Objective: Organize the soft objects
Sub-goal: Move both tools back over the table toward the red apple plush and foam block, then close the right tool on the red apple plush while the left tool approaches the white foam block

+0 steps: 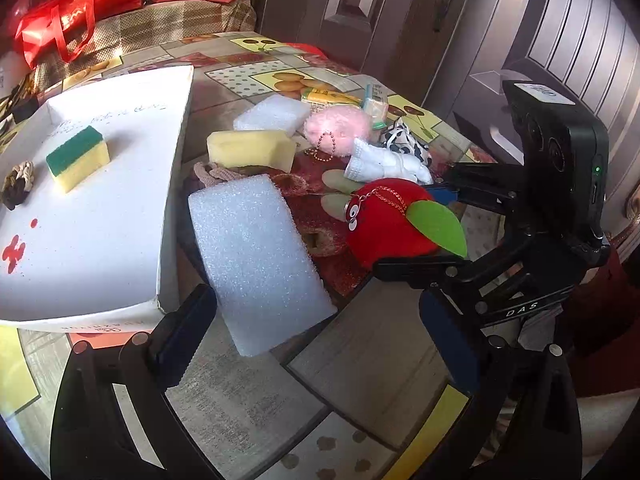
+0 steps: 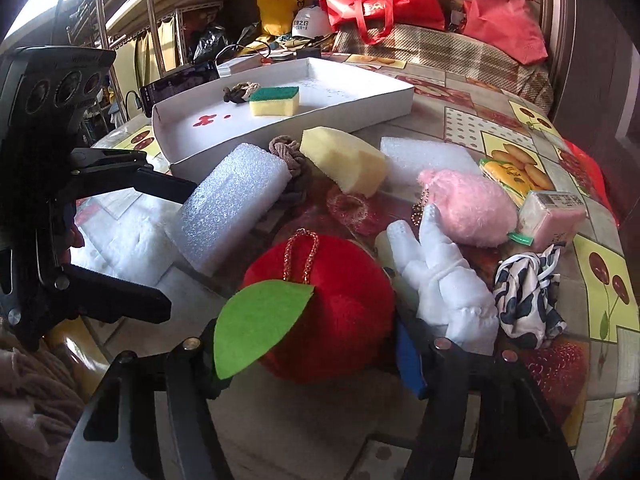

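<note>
Seemingly clenched, the right gripper (image 2: 308, 340) pinches a fuzzy red apple plush (image 2: 332, 312); the left gripper (image 1: 320, 320) gapes around a white foam block (image 1: 256, 256).

Red plush apple (image 2: 320, 304) with green leaf (image 2: 256, 324) and gold chain sits between right claw (image 2: 308, 354) fingers. White foam block (image 1: 256, 260) lies flat between left claw (image 1: 320, 320) fingers, untouched. Yellow sponge (image 1: 250, 152), pink pompom (image 1: 338, 128), white glove (image 1: 384, 164) beyond.

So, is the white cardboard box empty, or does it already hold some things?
Not empty. The white cardboard box holds a green-and-yellow sponge and a dark knotted rope piece; most of its floor is bare.
</note>
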A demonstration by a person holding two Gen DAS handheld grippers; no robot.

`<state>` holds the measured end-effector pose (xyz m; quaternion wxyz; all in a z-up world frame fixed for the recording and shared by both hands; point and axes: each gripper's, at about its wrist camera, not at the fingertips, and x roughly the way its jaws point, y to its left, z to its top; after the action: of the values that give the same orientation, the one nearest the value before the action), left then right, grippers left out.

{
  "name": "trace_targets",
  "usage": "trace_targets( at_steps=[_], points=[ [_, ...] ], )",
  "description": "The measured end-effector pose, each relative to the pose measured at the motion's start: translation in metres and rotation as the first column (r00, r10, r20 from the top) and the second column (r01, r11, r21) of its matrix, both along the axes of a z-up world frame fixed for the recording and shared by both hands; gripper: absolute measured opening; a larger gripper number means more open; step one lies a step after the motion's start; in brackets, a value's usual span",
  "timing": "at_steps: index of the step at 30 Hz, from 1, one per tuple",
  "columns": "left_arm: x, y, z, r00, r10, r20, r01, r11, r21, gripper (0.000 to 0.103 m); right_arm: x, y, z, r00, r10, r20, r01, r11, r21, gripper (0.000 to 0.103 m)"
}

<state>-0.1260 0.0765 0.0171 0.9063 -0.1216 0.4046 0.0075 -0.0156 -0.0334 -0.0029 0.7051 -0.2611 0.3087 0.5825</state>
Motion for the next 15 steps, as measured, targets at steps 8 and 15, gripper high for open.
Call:
trace_targets(
  at_steps=[8,15],
  points=[
    [0.030,-0.011,0.000,0.999,0.013,-0.042,-0.011,0.998,0.056,0.103,0.022,-0.043,0.018,0.994,-0.045,-0.095,0.066,0.969,0.237,0.065],
    [0.048,-0.017,0.000,0.998,0.026,-0.060,-0.022,0.998,0.061,0.103,0.045,-0.063,0.023,0.967,-0.075,-0.243,0.164,0.915,0.370,0.065]
  ],
)
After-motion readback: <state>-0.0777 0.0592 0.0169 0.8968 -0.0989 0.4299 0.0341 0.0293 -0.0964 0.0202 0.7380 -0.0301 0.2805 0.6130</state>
